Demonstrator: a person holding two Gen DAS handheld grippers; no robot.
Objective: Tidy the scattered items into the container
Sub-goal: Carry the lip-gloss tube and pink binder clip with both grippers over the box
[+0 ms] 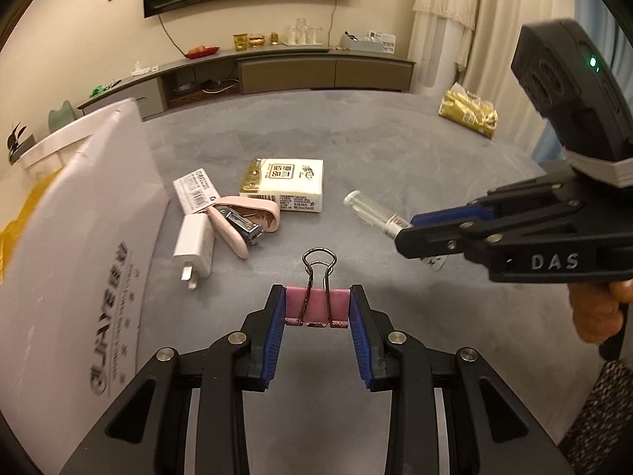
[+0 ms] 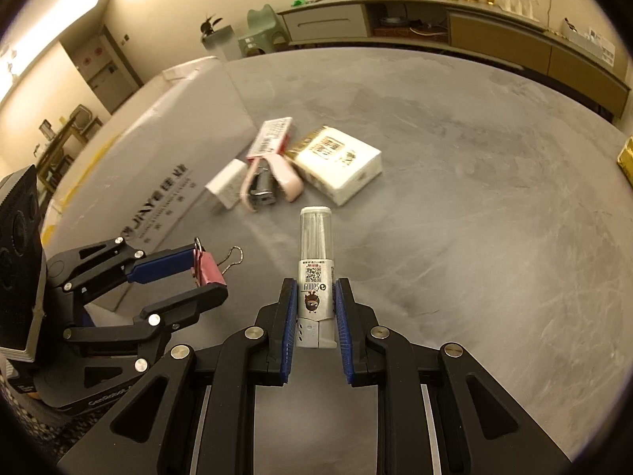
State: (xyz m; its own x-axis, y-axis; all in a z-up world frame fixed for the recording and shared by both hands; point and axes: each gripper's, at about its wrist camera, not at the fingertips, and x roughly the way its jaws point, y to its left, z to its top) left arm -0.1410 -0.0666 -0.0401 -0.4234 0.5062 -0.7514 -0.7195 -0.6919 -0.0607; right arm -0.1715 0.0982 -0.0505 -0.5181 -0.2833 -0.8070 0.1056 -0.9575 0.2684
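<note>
Left wrist view, left to right. A white box, printed with lettering, stands at the left edge of the grey table; a yellow bag shows behind it. Just right of the box lie a white charger, a labelled flat pack and a pink stapler, touching one another; a tissue pack lies just beyond the stapler. At centre the left gripper is closed partway on a pink binder clip, blue pads against its two sides, wire handles pointing away from the camera. To the right, the right gripper holds a clear-capped small bottle, raised above the table; a hand grips its handle. A gold packet lies far right, well apart from the rest.

Right wrist view. The bottle sits between narrowly spaced pads, cap forward, over the table. The left gripper, with the clip, hangs just beside the box.
</note>
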